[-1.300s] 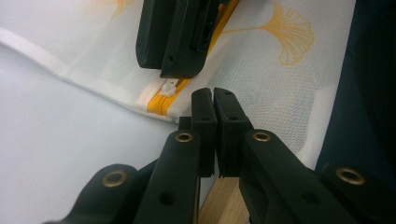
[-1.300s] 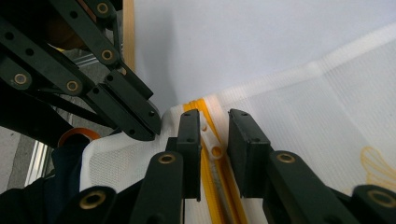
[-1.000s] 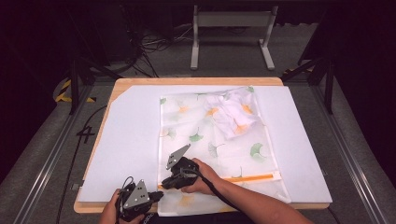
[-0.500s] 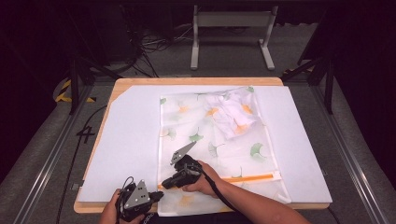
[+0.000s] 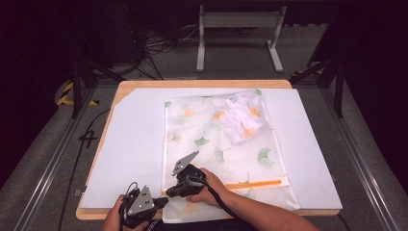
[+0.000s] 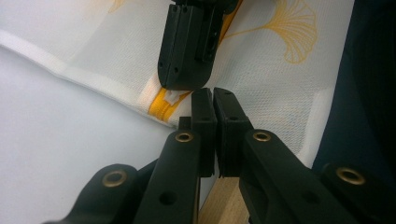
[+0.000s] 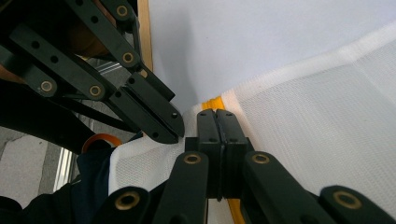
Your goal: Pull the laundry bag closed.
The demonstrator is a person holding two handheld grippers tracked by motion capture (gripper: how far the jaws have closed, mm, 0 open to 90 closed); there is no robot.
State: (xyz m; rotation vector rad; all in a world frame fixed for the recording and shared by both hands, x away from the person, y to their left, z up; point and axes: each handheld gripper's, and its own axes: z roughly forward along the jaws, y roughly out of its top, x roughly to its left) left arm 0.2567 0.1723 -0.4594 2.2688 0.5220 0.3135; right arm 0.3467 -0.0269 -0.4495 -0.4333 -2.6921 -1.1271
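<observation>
The wooden table (image 5: 202,83) carries a white board (image 5: 134,144), and the mesh bag (image 5: 211,130) lies flat on it, right of centre, with a crumpled garment (image 5: 238,118) inside at its far right. The orange zipper (image 5: 255,183) runs across the bag's near end.

Both grippers meet at the bag's near-left corner. The left gripper (image 6: 215,100) has its jaws pressed together, seemingly pinching the mesh just beside the zipper's end. The right gripper (image 7: 217,116) has just been closing its jaws, and they now clamp the orange zipper at that end.

To do this well, the left gripper should probably anchor the corner firmly while the right draws along the zipper line, low and straight, so the mesh does not bunch.

The high view gives the bag's whole layout and the zipper's length. The gripper views reveal the jaws' contact with mesh and zipper, which hands and gripper bodies mask from above
</observation>
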